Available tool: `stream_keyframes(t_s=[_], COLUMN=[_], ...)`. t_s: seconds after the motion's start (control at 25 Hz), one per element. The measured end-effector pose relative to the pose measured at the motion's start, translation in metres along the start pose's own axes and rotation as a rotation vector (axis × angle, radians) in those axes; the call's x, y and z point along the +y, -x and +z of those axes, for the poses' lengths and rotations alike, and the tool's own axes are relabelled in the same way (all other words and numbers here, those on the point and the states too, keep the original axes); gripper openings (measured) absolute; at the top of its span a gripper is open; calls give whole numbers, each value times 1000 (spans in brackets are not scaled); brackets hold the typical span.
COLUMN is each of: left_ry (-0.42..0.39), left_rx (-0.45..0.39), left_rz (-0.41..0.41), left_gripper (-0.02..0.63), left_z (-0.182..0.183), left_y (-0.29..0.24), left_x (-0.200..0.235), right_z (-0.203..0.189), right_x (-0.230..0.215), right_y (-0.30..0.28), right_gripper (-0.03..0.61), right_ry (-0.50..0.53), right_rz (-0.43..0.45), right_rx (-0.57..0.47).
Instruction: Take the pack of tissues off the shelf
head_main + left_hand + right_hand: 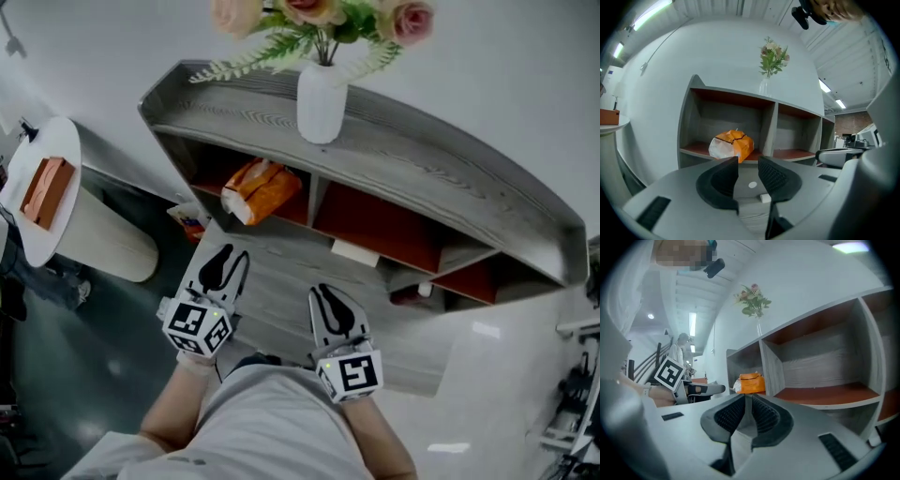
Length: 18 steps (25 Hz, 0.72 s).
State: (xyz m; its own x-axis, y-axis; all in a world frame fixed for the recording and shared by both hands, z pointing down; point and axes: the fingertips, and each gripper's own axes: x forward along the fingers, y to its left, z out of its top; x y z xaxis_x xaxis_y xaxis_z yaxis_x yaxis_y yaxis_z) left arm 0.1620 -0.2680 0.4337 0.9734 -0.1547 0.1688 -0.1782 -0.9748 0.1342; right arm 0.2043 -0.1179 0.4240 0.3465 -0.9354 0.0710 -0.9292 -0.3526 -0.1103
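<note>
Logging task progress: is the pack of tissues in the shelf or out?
In: the pack of tissues lies in the leftmost compartment of the shelf, on its red floor.

Cool, even indoor light, fairly bright, with no hard shadows. In the head view the floor (486,330) shows pale glare patches at the right, and the openings of the shelf (422,159) sit in soft shade. Both gripper views are fisheye: straight edges bow and the corners go black. In the left gripper view the ceiling strip lights (651,14) blow out to white at upper left, and the far background looks slightly soft, perhaps out of focus.
</note>
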Motion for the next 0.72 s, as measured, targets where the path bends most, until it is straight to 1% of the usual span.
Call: stream_keyframes(t_s=[0.2, 0.4, 0.56, 0.72], left_ry=[-26, -56, -73, -94], left_rx=[12, 50, 61, 71], left_rz=[-29, -43, -37, -11], left_gripper=[147, 178, 184, 184], left_z=[1, -9, -15, -18], left_y=[-35, -62, -76, -86], left_x=[14, 19, 23, 31], right_z=[1, -2, -3, -4], right_x=[-15, -29, -36, -40], right_y=[7, 18, 25, 31], right_gripper=[51, 52, 51, 51], right_ry=[14, 12, 15, 8], right_rz=[-111, -210, -264, -304], right_rx=[1, 13, 14, 19])
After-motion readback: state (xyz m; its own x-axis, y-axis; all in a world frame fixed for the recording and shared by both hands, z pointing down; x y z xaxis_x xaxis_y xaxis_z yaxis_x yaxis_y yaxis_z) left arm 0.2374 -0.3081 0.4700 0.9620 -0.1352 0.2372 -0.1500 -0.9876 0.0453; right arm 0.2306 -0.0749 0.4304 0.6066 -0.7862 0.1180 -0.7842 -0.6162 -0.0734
